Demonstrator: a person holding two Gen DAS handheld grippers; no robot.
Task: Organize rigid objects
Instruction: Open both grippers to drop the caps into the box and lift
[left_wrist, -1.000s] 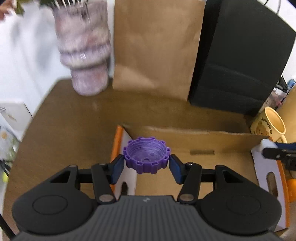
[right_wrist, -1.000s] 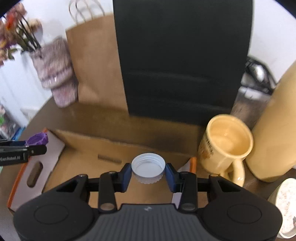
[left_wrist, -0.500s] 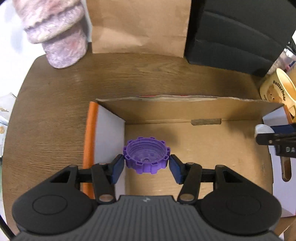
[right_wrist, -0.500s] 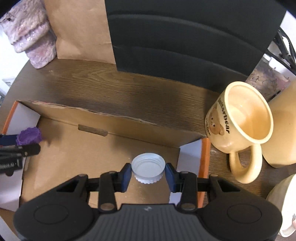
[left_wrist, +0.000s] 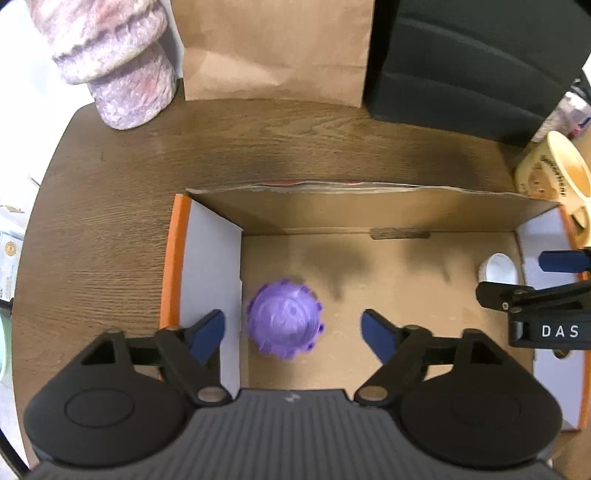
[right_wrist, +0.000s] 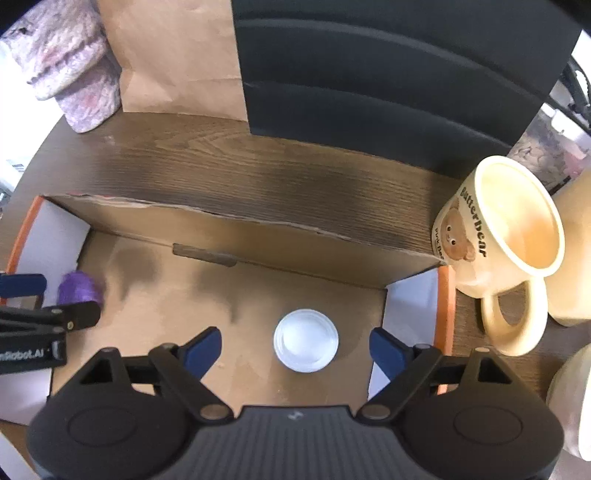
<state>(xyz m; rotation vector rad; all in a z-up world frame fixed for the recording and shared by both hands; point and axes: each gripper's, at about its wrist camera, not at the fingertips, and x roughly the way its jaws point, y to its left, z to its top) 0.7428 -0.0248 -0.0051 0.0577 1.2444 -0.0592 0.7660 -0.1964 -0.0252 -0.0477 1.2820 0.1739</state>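
Observation:
A purple toothed cap (left_wrist: 283, 323) lies blurred at the left end of the open cardboard box (left_wrist: 369, 206), free between the spread fingers of my left gripper (left_wrist: 293, 334), which is open above it. It shows small in the right wrist view (right_wrist: 79, 288). A white round cap (right_wrist: 306, 340) lies on the box floor (right_wrist: 221, 295) at the right end, below my right gripper (right_wrist: 295, 349), which is open and empty. The white cap also shows in the left wrist view (left_wrist: 496, 267).
A cream bear mug (right_wrist: 506, 236) stands just right of the box. A brown paper bag (left_wrist: 273, 48), a black case (left_wrist: 472, 59) and a pink-grey vase (left_wrist: 118, 62) stand at the back of the round wooden table (left_wrist: 110, 192).
Both grippers have opened over the box. The purple cap has dropped from the left gripper and the white cap from the right gripper to the box floor.

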